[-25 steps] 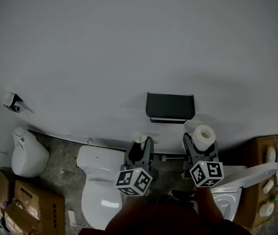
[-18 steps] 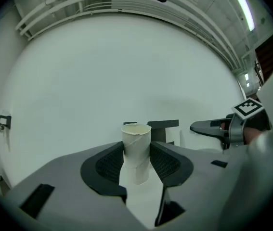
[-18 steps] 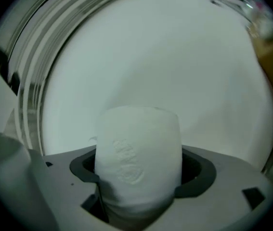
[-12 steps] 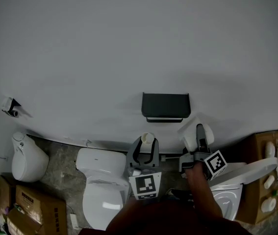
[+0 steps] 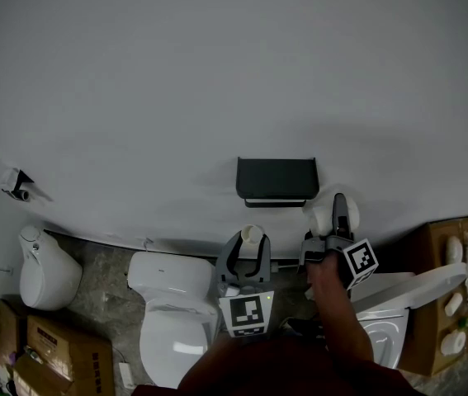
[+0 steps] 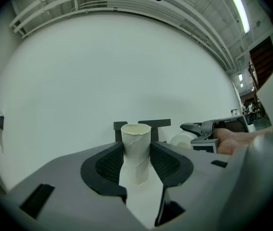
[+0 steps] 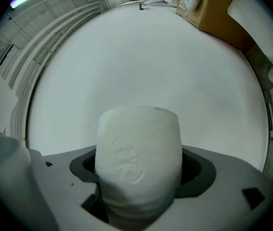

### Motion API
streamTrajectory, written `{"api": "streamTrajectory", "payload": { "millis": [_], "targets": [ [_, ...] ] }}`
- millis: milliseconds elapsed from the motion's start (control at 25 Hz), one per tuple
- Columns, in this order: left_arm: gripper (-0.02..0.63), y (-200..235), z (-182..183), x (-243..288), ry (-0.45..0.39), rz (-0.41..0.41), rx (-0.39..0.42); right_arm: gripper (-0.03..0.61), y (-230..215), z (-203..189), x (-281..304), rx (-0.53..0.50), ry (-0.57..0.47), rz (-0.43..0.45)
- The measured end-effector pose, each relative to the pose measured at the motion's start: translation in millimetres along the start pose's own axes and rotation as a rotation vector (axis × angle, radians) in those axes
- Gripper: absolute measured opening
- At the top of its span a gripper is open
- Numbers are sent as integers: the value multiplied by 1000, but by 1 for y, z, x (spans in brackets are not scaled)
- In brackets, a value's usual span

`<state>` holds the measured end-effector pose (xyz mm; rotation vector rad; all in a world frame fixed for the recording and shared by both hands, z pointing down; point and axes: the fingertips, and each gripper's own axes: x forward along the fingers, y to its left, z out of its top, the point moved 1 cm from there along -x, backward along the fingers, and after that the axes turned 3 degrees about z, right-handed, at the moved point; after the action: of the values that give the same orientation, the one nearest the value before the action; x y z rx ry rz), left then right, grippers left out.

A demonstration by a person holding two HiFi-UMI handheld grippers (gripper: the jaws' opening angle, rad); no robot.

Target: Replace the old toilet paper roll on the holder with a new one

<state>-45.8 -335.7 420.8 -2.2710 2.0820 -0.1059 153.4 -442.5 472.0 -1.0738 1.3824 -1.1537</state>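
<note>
The black paper holder (image 5: pixel 276 181) hangs on the white wall, its lid down and its bar bare. My left gripper (image 5: pixel 248 254) is below it and a little left, shut on an empty cardboard tube (image 5: pixel 252 235) that stands upright between the pads (image 6: pixel 136 150). My right gripper (image 5: pixel 333 219) is rolled onto its side, just right of and below the holder, shut on a full white paper roll (image 5: pixel 323 217). That roll (image 7: pixel 138 170) fills the space between the right jaws. The holder (image 6: pixel 143 127) shows behind the tube in the left gripper view.
A white toilet (image 5: pixel 167 316) sits low left of my grippers, another with a raised lid (image 5: pixel 415 299) at the right. A wall urinal (image 5: pixel 45 268) is far left. Cardboard boxes (image 5: pixel 40 345) stand at the bottom left, and a brown shelf with bottles (image 5: pixel 456 295) at the right.
The right gripper has rolled onto its side with the roll and moved up toward the holder's right end. The left gripper has rolled level with the tube and shifted slightly right.
</note>
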Motion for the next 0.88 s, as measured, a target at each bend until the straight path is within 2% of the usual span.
{"api": "streamTrajectory", "payload": {
  "millis": [440,640,880],
  "targets": [
    [189,4,-9,6,21,1,-11,393,-9,-4,38,67,-76,9],
    [189,8,-13,7,27,6,-3,393,-8,-14,43,74,-70,18],
    [189,26,-12,6,24,43,-8,393,-6,-44,41,83,-36,25]
  ]
}}
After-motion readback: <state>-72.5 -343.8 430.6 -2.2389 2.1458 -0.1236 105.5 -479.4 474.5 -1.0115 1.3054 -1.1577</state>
